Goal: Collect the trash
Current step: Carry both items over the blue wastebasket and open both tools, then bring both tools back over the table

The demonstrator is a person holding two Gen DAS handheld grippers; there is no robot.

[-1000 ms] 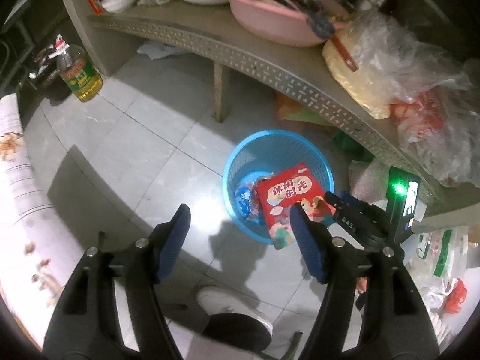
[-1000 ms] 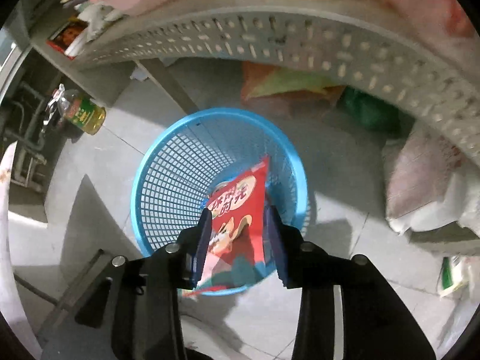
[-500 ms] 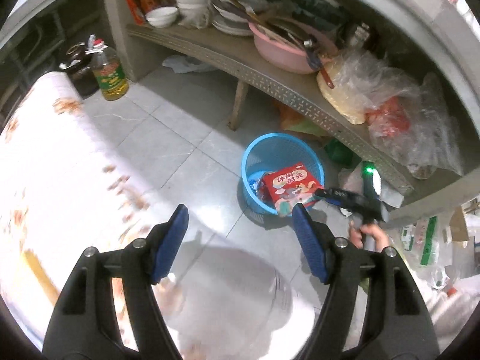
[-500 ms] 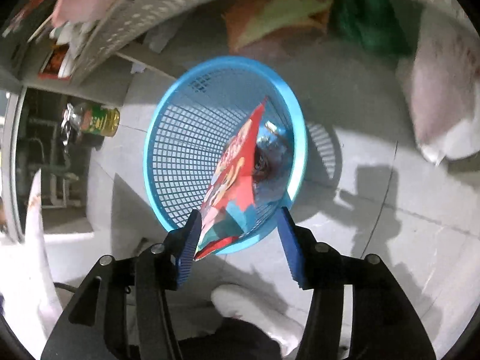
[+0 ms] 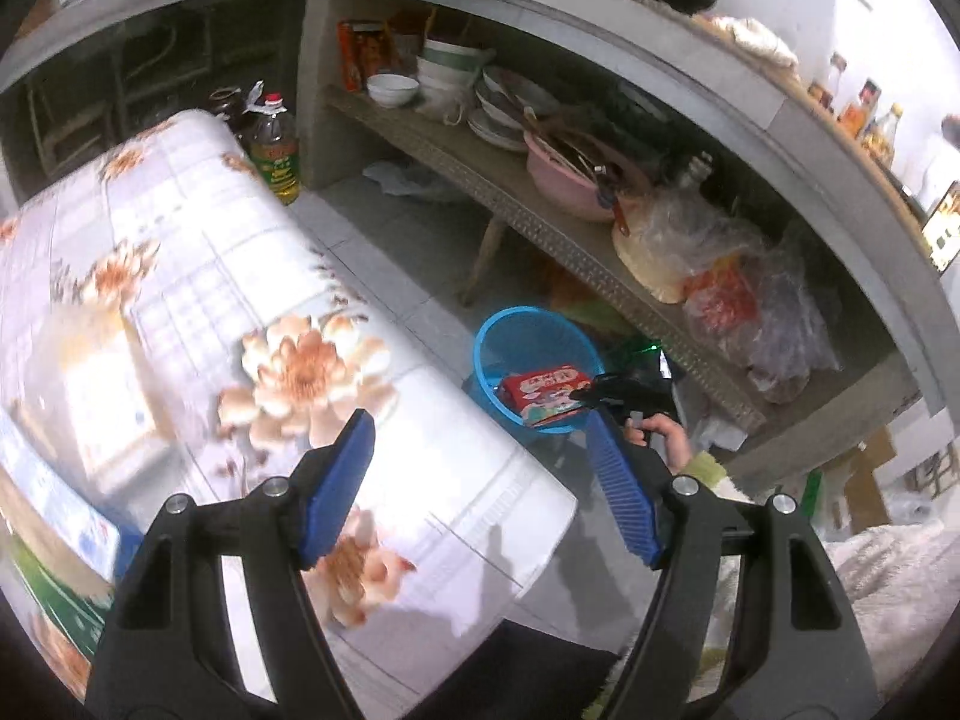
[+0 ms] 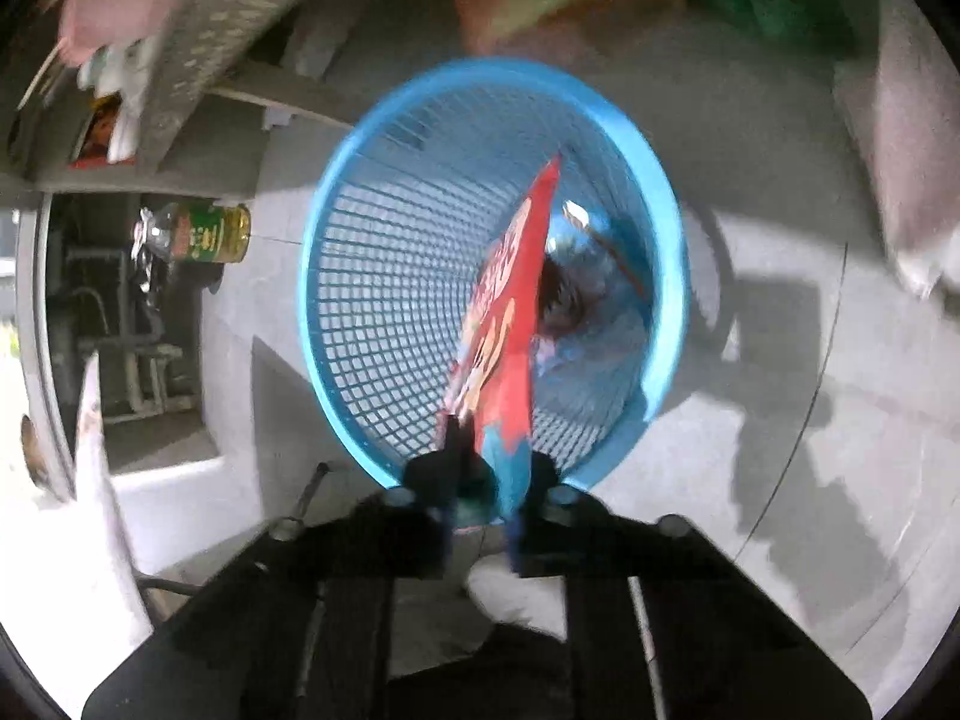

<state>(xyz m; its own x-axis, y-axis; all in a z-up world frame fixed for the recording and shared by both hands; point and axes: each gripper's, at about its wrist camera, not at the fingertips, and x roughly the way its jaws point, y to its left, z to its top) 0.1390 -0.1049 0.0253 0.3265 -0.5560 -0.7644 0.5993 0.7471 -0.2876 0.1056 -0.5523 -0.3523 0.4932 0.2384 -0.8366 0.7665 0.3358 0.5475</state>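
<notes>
A blue mesh trash basket (image 6: 666,276) stands on the tiled floor; it also shows in the left wrist view (image 5: 498,324). My right gripper (image 6: 489,480) is shut on a red snack packet (image 6: 510,324) and holds it edge-on over the basket's near rim. Crumpled wrappers (image 6: 576,300) lie in the basket's bottom. In the left wrist view the packet (image 5: 546,390) rests across the basket's rim with the right gripper (image 5: 591,393) at its edge. My left gripper (image 5: 480,480) is open and empty, high above a floral tablecloth (image 5: 180,312).
A low shelf (image 5: 540,222) behind the basket holds bowls, a pink basin (image 5: 564,180) and plastic bags (image 5: 732,276). An oil bottle (image 5: 276,150) stands on the floor at the left. Bags (image 6: 900,120) lie on the floor right of the basket.
My left gripper has pulled far back and up, over the table. My right gripper has closed again on the packet and sits nearer the basket's rim.
</notes>
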